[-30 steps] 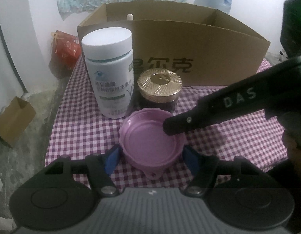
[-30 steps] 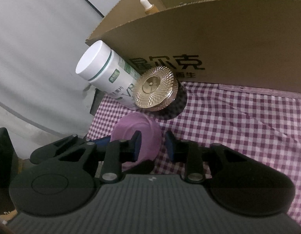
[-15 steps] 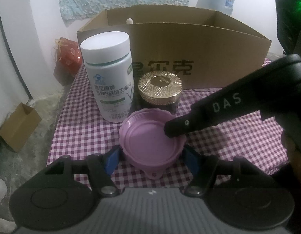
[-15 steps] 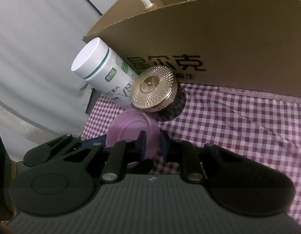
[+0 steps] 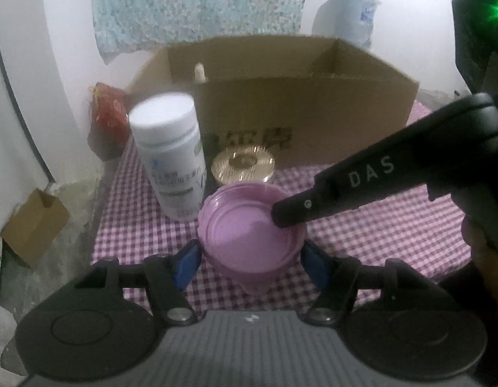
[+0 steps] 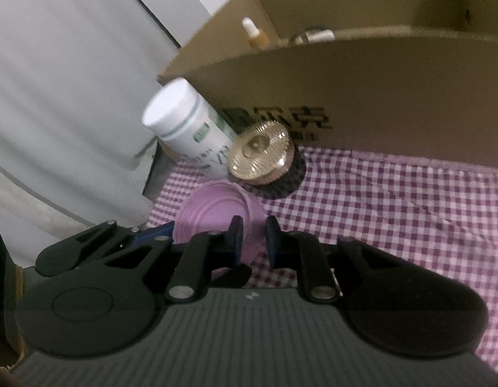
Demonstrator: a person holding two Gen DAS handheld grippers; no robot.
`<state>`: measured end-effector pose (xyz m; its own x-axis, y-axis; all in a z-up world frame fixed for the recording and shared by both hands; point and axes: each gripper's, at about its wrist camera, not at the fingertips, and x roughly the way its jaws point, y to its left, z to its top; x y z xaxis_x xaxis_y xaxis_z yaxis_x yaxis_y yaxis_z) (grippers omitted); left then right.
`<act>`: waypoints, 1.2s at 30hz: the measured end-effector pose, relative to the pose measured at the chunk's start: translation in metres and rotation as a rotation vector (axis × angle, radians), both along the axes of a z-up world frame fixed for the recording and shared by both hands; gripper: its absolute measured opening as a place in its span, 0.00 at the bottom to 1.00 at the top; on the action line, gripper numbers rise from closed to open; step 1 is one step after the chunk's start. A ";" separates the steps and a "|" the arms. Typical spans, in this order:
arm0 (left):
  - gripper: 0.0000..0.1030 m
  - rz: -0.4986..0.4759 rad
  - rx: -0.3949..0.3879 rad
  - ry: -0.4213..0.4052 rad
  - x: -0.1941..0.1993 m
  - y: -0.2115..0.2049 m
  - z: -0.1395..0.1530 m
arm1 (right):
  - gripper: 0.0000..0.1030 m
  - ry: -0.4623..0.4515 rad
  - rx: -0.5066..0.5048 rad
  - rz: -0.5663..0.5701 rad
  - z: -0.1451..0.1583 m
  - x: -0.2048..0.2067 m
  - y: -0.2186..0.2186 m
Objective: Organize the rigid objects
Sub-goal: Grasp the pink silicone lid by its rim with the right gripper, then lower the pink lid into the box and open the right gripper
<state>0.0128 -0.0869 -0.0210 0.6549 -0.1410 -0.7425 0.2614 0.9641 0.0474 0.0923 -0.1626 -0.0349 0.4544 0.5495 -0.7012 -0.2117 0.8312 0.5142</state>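
A pink plastic lid point(image 5: 249, 235) sits rim-up between the blue pads of my left gripper point(image 5: 250, 262), whose jaws stand against its two sides. My right gripper point(image 6: 253, 237) comes in from the right and is shut on the lid's right rim point(image 6: 216, 219); its black finger point(image 5: 313, 203) reaches into the lid in the left wrist view. The lid is lifted above the checked cloth. Behind it stand a white pill bottle point(image 5: 168, 154) and a gold-lidded dark jar point(image 5: 242, 166), also seen in the right wrist view as bottle point(image 6: 187, 132) and jar point(image 6: 260, 151).
An open cardboard box point(image 5: 281, 96) stands behind the bottle and jar, with a dropper bottle point(image 6: 253, 37) and other items inside. The purple checked tablecloth point(image 6: 394, 200) covers the table. A small carton point(image 5: 33, 225) and a red bag point(image 5: 107, 113) lie off the table's left.
The right gripper closed on the lid's rim. Both grippers and the lid have risen, so the bottle, jar and box now sit lower and farther in view.
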 end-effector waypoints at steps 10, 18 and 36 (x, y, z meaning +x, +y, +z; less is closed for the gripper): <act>0.67 -0.048 0.008 -0.171 0.000 -0.021 0.064 | 0.14 -0.178 0.005 -0.028 0.074 -0.013 -0.024; 0.67 -0.088 -0.033 -0.193 0.056 -0.041 0.098 | 0.15 -0.245 -0.027 -0.053 0.121 0.026 -0.056; 0.67 -0.030 -0.170 0.168 0.191 -0.034 0.028 | 0.18 0.081 -0.220 0.081 0.074 0.166 -0.076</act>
